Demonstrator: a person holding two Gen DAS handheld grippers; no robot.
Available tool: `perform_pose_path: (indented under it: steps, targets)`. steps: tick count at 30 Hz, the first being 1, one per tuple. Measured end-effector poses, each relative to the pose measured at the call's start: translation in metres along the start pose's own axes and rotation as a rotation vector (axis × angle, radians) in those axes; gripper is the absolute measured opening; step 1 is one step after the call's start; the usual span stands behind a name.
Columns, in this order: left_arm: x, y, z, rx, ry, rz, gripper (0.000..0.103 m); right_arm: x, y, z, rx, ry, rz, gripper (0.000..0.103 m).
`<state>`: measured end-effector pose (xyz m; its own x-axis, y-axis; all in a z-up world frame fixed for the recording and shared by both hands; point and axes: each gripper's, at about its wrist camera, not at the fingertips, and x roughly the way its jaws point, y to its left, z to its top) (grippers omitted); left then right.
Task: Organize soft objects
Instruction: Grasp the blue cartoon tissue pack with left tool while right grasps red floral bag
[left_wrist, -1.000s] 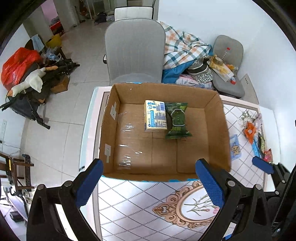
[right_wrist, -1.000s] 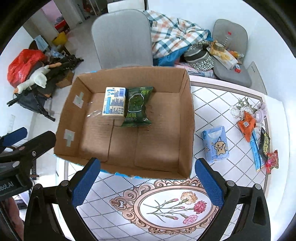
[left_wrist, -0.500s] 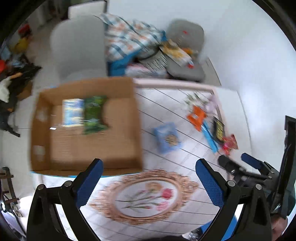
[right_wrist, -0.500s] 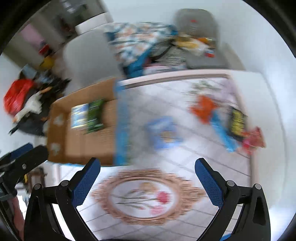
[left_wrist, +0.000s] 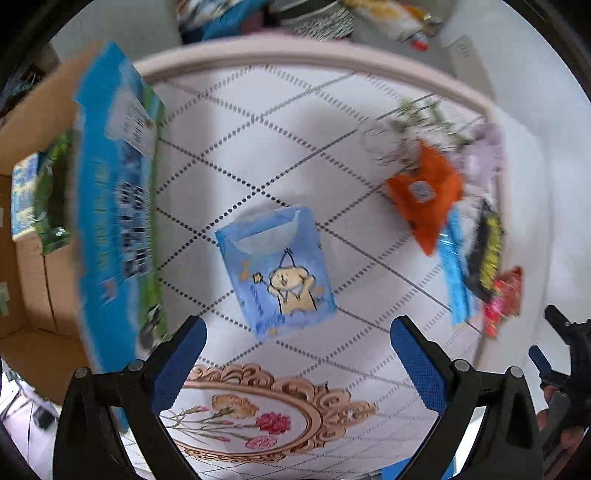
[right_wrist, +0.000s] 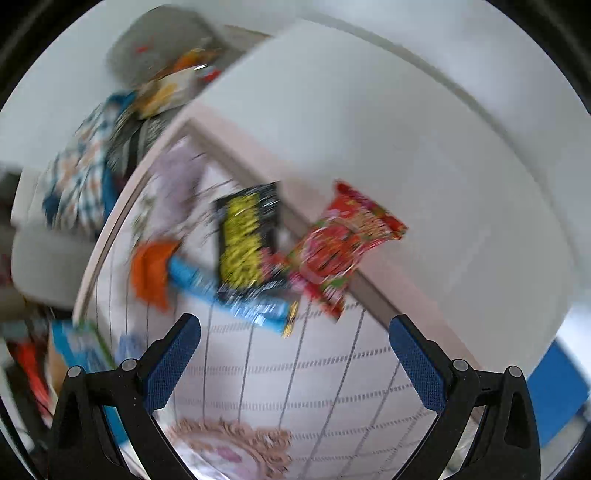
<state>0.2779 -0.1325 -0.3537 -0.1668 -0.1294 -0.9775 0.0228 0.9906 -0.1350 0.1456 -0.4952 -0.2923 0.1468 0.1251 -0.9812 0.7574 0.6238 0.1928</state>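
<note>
Both grippers have swung away from the cardboard box (left_wrist: 33, 280) toward the loose packets, so a fresh pick looks to be starting. The left gripper (left_wrist: 297, 360) has its fingers spread wide and empty; just ahead of them, between the tips, lies the blue tissue pack (left_wrist: 275, 271) on the patterned table (left_wrist: 332, 155). Off beyond the left finger sits the box, the green packet (left_wrist: 51, 199) already inside. The right gripper (right_wrist: 295, 360) is also spread and holding nothing; ahead of its fingers lies a blurred heap: the blue bar wrapper (right_wrist: 229, 295), the black-and-yellow packet (right_wrist: 247, 236) and the red packet (right_wrist: 343, 247). Farther off, the orange pouch (left_wrist: 424, 195) waits.
</note>
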Motion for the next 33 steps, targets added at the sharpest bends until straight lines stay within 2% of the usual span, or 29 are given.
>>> perform_pose_path:
  steps: [6, 9, 11, 17, 19, 20, 24, 27, 33]
  targets:
    - [0.04, 0.01, 0.011, -0.071, 0.084, 0.021, 0.102, 0.064, -0.029, 0.039, 0.152, 0.083, -0.011, 0.101]
    - [0.054, 0.012, 0.013, -0.09, 0.111, 0.014, 0.102, 0.089, -0.032, 0.045, 0.19, 0.106, -0.019, 0.098]
    - [0.059, 0.011, 0.014, -0.094, 0.114, 0.012, 0.102, 0.107, -0.03, 0.049, 0.2, 0.129, -0.038, 0.083]
    - [0.073, 0.005, 0.02, -0.089, 0.125, 0.038, 0.102, 0.114, -0.016, 0.047, 0.149, 0.096, -0.124, 0.065]
    - [0.075, 0.001, 0.02, -0.073, 0.116, 0.053, 0.09, 0.115, -0.016, 0.045, 0.128, 0.093, -0.129, 0.058]
    - [0.078, -0.001, 0.019, -0.061, 0.118, 0.065, 0.074, 0.115, -0.016, 0.043, 0.114, 0.094, -0.126, 0.056]
    - [0.079, -0.008, 0.013, -0.029, 0.096, 0.09, 0.057, 0.113, -0.018, 0.029, 0.073, 0.093, -0.136, 0.052]
    - [0.072, -0.011, 0.0, -0.002, 0.076, 0.094, 0.05, 0.11, -0.023, 0.012, 0.059, 0.1, -0.124, 0.051]
    - [0.061, -0.022, -0.029, 0.049, 0.045, 0.09, 0.044, 0.094, -0.025, -0.034, 0.007, 0.087, -0.079, 0.05]
